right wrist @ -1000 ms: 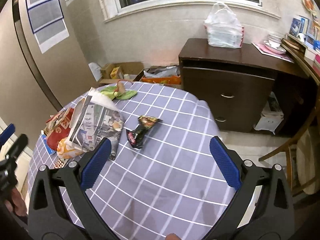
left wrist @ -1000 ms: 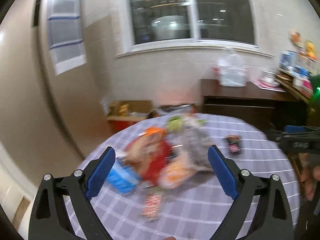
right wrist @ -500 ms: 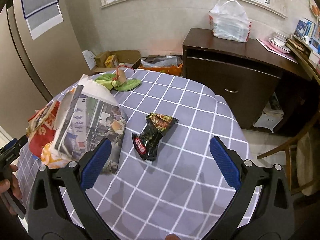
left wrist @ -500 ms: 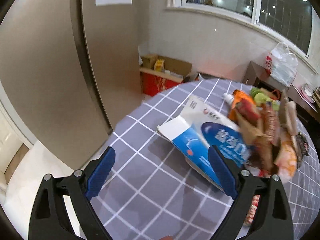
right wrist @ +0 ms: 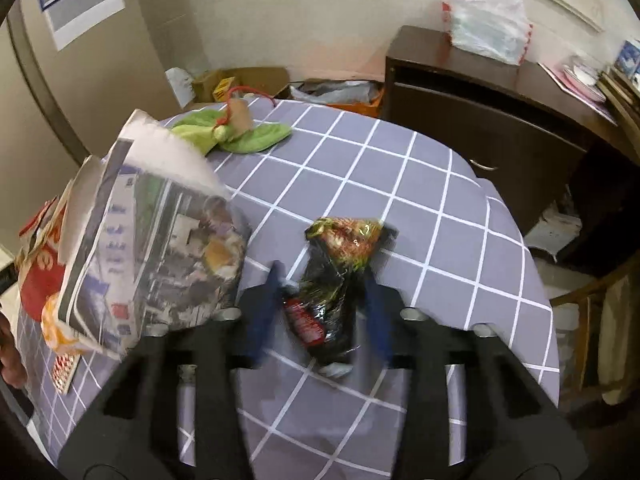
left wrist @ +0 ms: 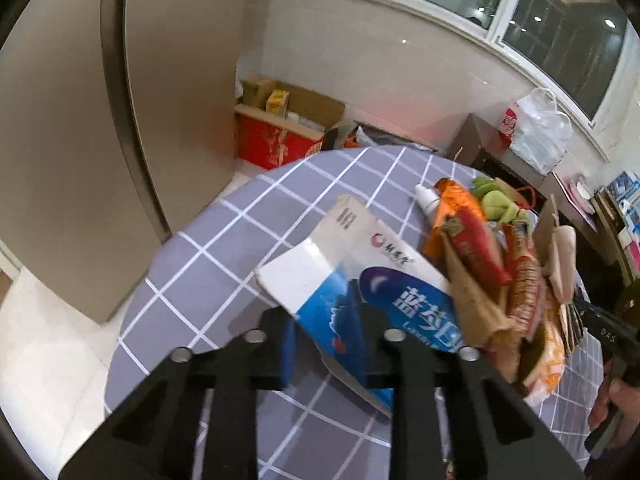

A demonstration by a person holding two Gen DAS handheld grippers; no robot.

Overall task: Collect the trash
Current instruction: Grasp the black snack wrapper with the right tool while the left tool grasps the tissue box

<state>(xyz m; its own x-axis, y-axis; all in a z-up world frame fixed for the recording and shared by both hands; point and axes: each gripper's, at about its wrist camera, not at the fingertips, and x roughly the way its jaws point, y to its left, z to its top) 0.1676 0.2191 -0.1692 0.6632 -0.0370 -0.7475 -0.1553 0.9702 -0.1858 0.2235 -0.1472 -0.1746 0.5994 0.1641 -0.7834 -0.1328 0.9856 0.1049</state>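
1. Nearest, the left hand-held gripper (left wrist: 326, 332) has just been closing, and its jaws now pinch the near edge of the blue-and-white carton (left wrist: 360, 280).
2. Likewise, the right hand-held gripper (right wrist: 320, 308) has just been closing around the black snack wrapper (right wrist: 336, 280); motion blur hides whether the pads press it yet.
3. Collection looks barely begun: a heap of wrappers (left wrist: 500, 280), a printed paper bag (right wrist: 152, 248) and a green cloth (right wrist: 240, 136) lie uncollected.
4. All rests on a round surface (right wrist: 420, 208) under a checked grey cloth.
5. Beyond stand a dark cabinet (right wrist: 480, 120) holding a plastic bag (right wrist: 486, 24), cardboard boxes (left wrist: 280, 120), and a window.
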